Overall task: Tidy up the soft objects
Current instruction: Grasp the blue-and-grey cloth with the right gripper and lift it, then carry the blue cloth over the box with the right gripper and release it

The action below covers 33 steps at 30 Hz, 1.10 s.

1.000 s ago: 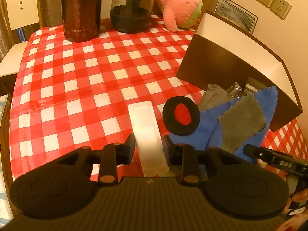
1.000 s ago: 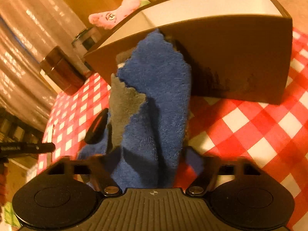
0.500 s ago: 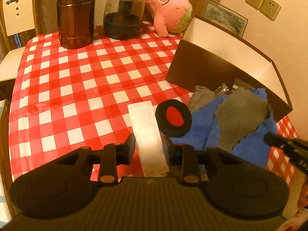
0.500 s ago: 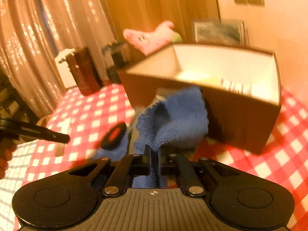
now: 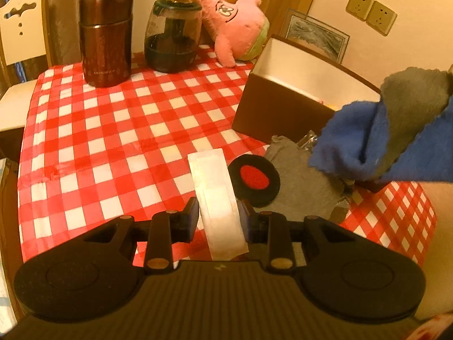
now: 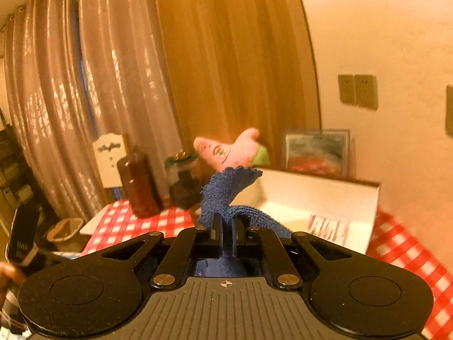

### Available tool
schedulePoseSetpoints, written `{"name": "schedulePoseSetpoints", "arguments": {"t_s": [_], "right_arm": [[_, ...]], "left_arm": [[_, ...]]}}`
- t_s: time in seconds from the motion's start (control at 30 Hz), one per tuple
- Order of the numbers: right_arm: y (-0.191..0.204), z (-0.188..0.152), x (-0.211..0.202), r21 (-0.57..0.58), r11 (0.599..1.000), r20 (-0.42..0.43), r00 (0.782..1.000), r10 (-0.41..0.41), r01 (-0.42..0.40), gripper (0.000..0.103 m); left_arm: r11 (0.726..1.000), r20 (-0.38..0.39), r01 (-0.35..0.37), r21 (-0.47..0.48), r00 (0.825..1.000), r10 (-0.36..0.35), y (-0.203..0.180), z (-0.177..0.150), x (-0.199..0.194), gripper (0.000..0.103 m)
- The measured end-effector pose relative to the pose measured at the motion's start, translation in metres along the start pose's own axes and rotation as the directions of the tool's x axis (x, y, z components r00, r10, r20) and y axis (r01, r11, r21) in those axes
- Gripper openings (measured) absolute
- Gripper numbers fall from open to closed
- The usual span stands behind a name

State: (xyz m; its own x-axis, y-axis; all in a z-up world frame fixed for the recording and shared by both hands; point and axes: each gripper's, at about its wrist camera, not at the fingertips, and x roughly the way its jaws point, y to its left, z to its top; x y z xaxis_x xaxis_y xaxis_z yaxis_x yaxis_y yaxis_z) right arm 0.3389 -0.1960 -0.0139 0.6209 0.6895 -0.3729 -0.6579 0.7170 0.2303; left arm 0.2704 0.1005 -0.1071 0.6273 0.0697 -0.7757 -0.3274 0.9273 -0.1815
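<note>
A: Going left to right, what is the left gripper (image 5: 217,217) doing?

B: It hangs over the near edge of the tabletop (image 5: 119,130), jaws part open, with the white strip (image 5: 216,198) lying between them. I can't see the pads pressing on it, so I'd call it not gripped.

A: And the right gripper (image 6: 226,229)?

B: Clamped tight on a fold of the blue cloth (image 6: 226,195), which is lifted clear of the tabletop and hangs near the brown box (image 6: 325,198). Seen from the left, the blue cloth (image 5: 396,144) has a grey cloth (image 5: 416,96) caught up with it.

A: How should the drop go?

B: My guess is the cloth belongs in the box. Carry it high enough that the trailing end clears the near wall, get it over the white inside, then let go. Watch that the grey piece doesn't slide off on the way.

A: Anything in the way?

B: Far left stand a brown flask (image 5: 106,39) and a glass jar (image 5: 172,34), then a pink plush toy (image 5: 235,28), all well apart from the path. Nearer lie a round black pad with a red centre (image 5: 254,180) and another grey cloth (image 5: 300,181), just beside the box.
</note>
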Motion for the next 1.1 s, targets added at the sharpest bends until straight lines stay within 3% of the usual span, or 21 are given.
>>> {"name": "schedulePoseSetpoints", "arguments": {"t_s": [0.53,1.1], "right_arm": [[-0.028,0.054,-0.019,-0.025,0.991,0.063,0.99,-0.126,0.128,0.006],[-0.052,0.083,0.018,-0.039,0.984,0.052,0.984,-0.172,0.175,0.006]], "left_arm": [[0.973,0.078,0.035,0.228,0.995,-0.055,-0.048,0.071,-0.008,0.028],[0.929,0.128,0.098,0.357,0.98,-0.153,-0.124,0.145,0.012,0.028]]}}
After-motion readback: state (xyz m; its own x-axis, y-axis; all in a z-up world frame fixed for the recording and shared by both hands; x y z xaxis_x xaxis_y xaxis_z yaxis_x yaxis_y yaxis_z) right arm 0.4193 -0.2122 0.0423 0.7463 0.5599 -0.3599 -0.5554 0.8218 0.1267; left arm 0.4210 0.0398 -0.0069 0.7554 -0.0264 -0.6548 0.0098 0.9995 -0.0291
